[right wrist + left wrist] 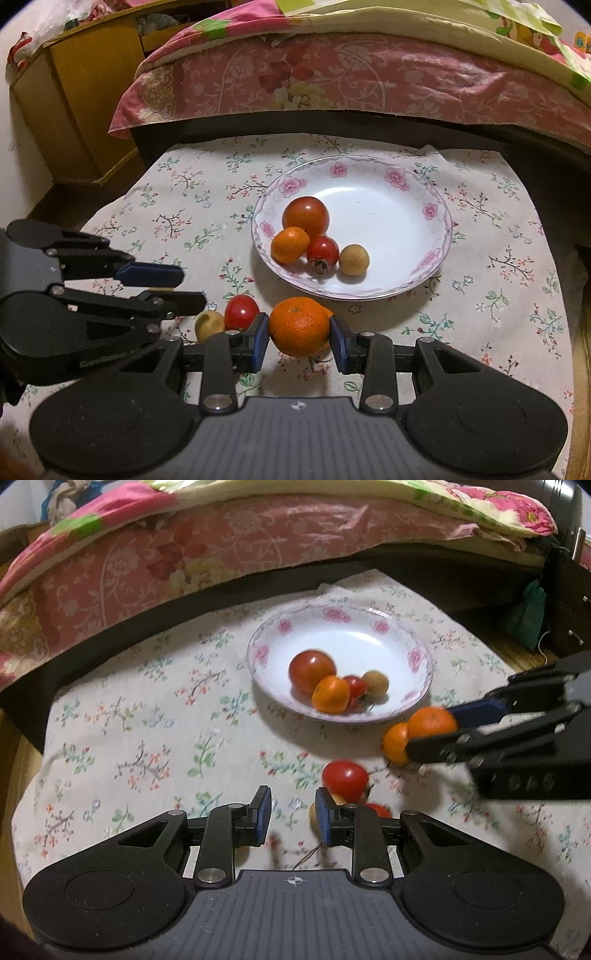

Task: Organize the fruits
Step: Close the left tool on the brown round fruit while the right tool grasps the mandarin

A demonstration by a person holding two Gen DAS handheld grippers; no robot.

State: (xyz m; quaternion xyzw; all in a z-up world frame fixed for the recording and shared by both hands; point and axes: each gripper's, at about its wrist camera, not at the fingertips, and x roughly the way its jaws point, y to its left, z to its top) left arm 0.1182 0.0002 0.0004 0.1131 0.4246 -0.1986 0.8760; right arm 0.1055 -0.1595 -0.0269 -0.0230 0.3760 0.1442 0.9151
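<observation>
1. The right gripper (299, 332) clamps one large mandarin (298, 326) just near of the plate (424, 280); a second mandarin (394, 743) lies touching it.
2. The left gripper (293, 818) is nearly closed, nothing between its pads.
3. Beside it on the floral cloth (184, 206): two red tomatoes (241, 312) and one tan fruit (209, 325).
4. The plate holds four: one big tomato (306, 216), one mandarin, one small tomato, one tan fruit.

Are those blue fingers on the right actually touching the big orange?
Touching. In the right wrist view, both blue fingers of the right gripper press against the big orange, with no gap.
</observation>
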